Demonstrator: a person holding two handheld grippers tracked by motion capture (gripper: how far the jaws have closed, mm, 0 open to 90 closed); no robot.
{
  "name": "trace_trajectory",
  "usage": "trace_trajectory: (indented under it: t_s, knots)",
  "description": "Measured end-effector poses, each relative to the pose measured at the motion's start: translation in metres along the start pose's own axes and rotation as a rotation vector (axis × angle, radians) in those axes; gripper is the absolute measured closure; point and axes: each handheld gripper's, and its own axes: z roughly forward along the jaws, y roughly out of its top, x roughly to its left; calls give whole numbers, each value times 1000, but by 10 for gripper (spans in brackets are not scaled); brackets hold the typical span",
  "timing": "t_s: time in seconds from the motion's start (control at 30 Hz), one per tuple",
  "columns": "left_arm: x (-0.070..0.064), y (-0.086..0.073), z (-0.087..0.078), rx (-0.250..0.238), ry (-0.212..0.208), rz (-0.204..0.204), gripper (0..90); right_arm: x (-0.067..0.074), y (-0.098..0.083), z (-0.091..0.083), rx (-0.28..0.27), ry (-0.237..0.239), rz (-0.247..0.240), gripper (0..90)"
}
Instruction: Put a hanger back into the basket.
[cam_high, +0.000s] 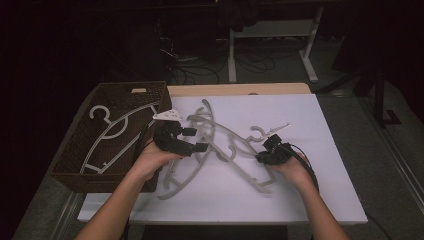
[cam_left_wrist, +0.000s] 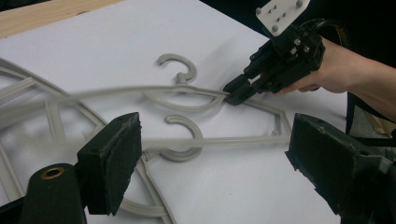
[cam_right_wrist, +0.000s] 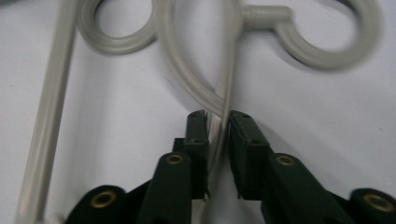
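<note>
Nearest the high camera, two forearms come in from six o'clock and spread toward the middle of the tabletop, which is covered by a white sheet. The right gripper sits at about four o'clock of the sheet. In the right gripper view its fingers have drawn narrow around the thin grey bar of a hanger, the bar passing straight between the pads with almost no gap left. In the left gripper view the same gripper pinches that hanger just below its hook.

The left gripper hovers at about nine o'clock of the sheet, above a loose pile of grey hangers that cross one another at the middle. Its fingers stand wide apart with nothing between them; a second hanger's hook lies on the sheet beyond them.

Farther off, at ten o'clock, a dark woven basket stands against the sheet's edge with a white hanger lying inside it. Beyond the sheet, at twelve o'clock, a strip of bare wood shows.
</note>
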Motion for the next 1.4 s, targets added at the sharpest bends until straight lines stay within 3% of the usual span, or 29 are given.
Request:
trace_trajectory:
  t_s: [0.17, 0.37, 0.5, 0.57, 0.67, 0.8, 0.9, 1.1, 1.27, 1.4]
  knots:
    - [-1, 0, 1, 3, -1, 3, 170, -8, -7, -6, 2, 40, -54, 806]
    - [-2, -3, 4, 9, -8, 0, 170, -17, -17, -15, -3, 124, -141, 806]
    - [-3, -5, 6, 16, -11, 2, 171, -20, -20, -16, -3, 147, -147, 784]
    - [-3, -6, 7, 19, -14, -1, 171, -20, -19, -21, -39, 149, -121, 690]
    - [-1, -8, 8, 21, -15, -8, 171, -19, -19, -32, -77, 134, -73, 759]
    - [0, -10, 8, 27, -18, -10, 171, -10, -27, -42, -42, 112, -28, 887]
    - [-1, -11, 10, 27, -18, -14, 170, -3, -34, -45, -16, 82, -20, 892]
    - [-2, -12, 12, 38, -19, -11, 170, 8, -49, -45, 26, 77, -22, 893]
    - [-2, -13, 13, 43, -19, -9, 171, 1, -50, -42, 67, 13, -28, 894]
    - [-2, -13, 14, 45, -21, -9, 171, -15, -45, -38, 83, -47, -33, 894]
